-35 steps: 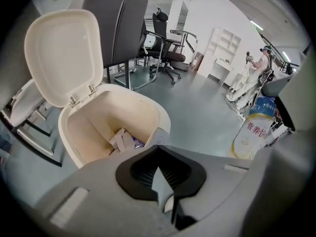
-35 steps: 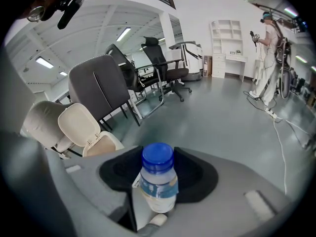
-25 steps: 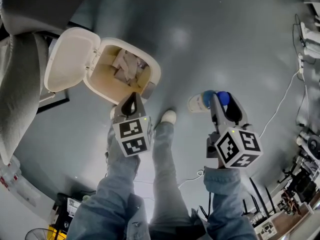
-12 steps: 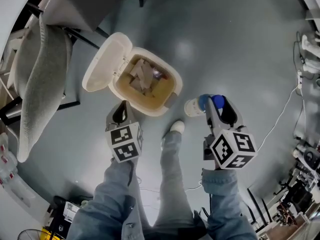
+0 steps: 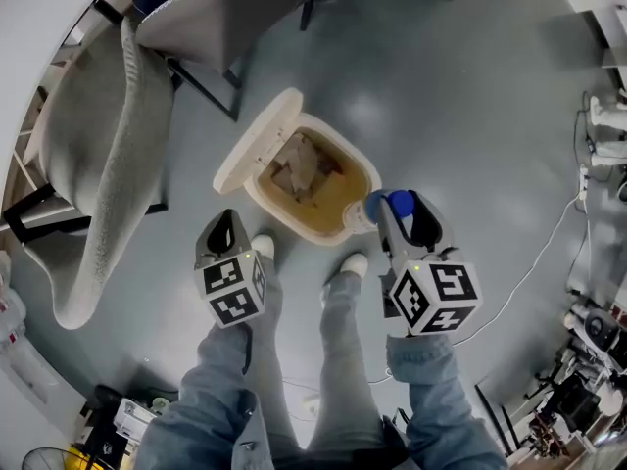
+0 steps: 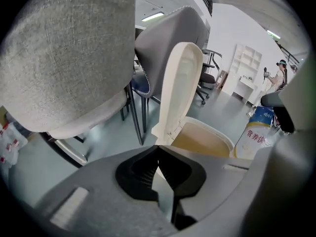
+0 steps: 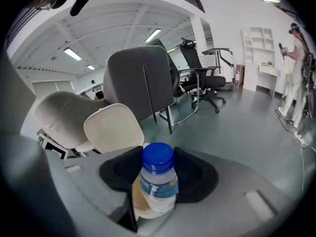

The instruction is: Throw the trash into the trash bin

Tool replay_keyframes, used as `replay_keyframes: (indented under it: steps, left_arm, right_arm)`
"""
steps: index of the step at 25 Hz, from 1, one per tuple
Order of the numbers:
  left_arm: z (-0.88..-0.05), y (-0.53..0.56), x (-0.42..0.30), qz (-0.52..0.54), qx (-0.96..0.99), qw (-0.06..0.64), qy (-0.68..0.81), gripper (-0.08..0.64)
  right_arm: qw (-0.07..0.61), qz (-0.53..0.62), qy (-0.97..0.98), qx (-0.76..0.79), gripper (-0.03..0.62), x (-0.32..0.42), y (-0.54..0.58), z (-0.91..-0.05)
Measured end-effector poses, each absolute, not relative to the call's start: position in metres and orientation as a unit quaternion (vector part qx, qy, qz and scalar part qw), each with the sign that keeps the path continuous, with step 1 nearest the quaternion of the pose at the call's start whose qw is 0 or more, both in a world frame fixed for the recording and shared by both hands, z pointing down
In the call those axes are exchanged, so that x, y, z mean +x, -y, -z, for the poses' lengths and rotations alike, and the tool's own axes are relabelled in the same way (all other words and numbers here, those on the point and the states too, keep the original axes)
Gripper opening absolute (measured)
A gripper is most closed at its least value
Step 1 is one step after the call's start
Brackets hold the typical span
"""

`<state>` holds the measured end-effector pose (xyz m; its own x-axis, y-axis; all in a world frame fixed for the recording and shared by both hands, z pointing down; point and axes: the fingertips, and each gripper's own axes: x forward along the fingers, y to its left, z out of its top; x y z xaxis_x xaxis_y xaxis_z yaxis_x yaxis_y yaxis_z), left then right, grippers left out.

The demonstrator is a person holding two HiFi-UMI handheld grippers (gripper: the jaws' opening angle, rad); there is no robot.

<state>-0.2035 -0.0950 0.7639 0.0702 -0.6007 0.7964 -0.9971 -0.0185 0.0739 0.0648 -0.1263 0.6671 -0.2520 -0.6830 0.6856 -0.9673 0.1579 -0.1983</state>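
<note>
Clamping the blue-capped bottle [image 5: 366,211] in your right gripper [image 5: 392,208] by the open trash bin's [image 5: 279,213] near rim, you are aiming to centre it over the mouth before releasing, while your left gripper [image 5: 227,223] is hanging closed and empty.

Grey floor [image 5: 470,86], trash bin [image 5: 329,215] (lid up), chair [image 5: 225,18]

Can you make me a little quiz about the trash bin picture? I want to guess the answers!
1. True or false: the bin has its lid open.
2. What does the right gripper hold? A: a paper cup. B: a bottle with a blue cap. C: nothing.
3. Fill in the gap: the left gripper has its jaws together and holds ____.
Key: 1 true; 2 B; 3 nothing.
</note>
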Motion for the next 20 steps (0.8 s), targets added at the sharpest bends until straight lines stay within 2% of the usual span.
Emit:
replay_keyframes:
  steps: [6, 20]
  left_arm:
    - [-0.77, 0.095, -0.227, -0.299, 0.644, 0.339, 0.617, 0.009]
    - [-0.781, 0.09, -0.256, -0.312, 0.642, 0.349, 0.607, 0.009]
  right_arm:
    - [0.242, -0.293, 0.755, 0.534, 0.199, 0.018, 0.138, -0.688]
    - [0.272, -0.273, 0.786, 0.484, 0.199, -0.031, 0.165, -0.787]
